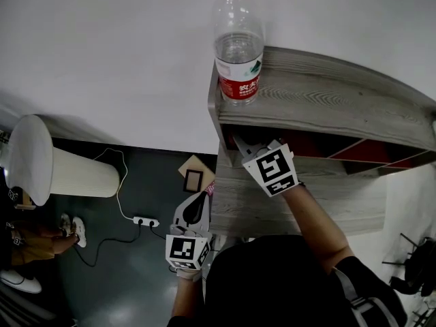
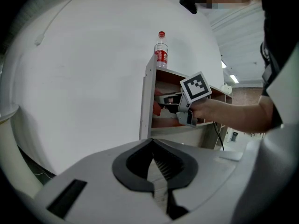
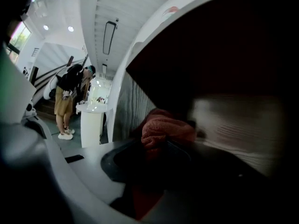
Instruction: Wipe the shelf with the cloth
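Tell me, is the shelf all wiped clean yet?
Not yet, it seems. Done: the right gripper has the red cloth pinched. In hand: it reaches into the shelf, under the top board. Left: wiping the boards; no picture shows which parts are clean. The bottle stands on top, and the left gripper hangs shut, empty.

There are 2 grippers: the left gripper and the right gripper. Also 1 cloth, 1 wooden shelf, 1 water bottle and 1 power strip.
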Tool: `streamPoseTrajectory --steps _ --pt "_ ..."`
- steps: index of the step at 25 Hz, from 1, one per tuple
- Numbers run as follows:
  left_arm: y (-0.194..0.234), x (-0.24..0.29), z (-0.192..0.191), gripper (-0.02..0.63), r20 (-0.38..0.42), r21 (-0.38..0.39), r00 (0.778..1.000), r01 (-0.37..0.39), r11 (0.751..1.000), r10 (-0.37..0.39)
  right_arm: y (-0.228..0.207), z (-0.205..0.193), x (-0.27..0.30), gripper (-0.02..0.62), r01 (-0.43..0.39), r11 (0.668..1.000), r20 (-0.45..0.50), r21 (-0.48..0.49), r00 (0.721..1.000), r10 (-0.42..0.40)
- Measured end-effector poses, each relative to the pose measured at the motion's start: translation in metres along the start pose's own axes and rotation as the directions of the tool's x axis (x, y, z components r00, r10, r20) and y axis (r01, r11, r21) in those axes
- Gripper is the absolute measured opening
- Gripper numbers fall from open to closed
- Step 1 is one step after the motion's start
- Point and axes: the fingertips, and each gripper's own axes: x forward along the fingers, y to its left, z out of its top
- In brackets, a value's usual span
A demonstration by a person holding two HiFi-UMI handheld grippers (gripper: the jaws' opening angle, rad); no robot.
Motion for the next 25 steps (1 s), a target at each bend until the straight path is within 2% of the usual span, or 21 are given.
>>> streamPoseTrajectory --steps 3,7,13,15,19,25 --pt "-0.004 -0.002 -0.003 0.006 -0.003 -0.001 1.0 -0.004 1.0 0.004 0.008 -0.018 0.0 0.101 -0.03 0.998 -0.101 -0.061 0.995 0.023" --pt "-0.008 -0.005 -0.004 0.006 -0.002 -0.003 1.0 -0.009 1.0 0.009 0.025 -0.048 -0.002 0.106 -0.093 0.984 -0.257 -0.152 0.965 0.052" --pt "-0.014 -0.006 -0.007 0.006 -0.003 -0.003 1.0 -0.012 1.0 0.012 0.035 -0.076 -0.003 0.126 -0.136 0.972 -0.351 -0.192 0.934 0.061" --pt "-0.014 -0.007 -0.008 0.006 -0.004 -0.005 1.0 -0.015 1.0 0.015 0.034 -0.078 -0.002 0.127 -0.142 0.974 -0.368 -0.177 0.927 0.068" --pt "-0.016 -0.006 -0.01 0.006 -0.008 -0.009 1.0 -0.011 1.0 0.011 0.025 -0.083 -0.004 0.132 -0.136 0.989 -0.393 -0.061 0.914 0.102" --pt "-0.03 0.002 -0.014 0.006 -0.019 0.001 0.999 0.029 1.0 -0.028 -0.014 -0.096 -0.031 0.132 -0.045 0.998 -0.443 -0.035 0.896 0.025"
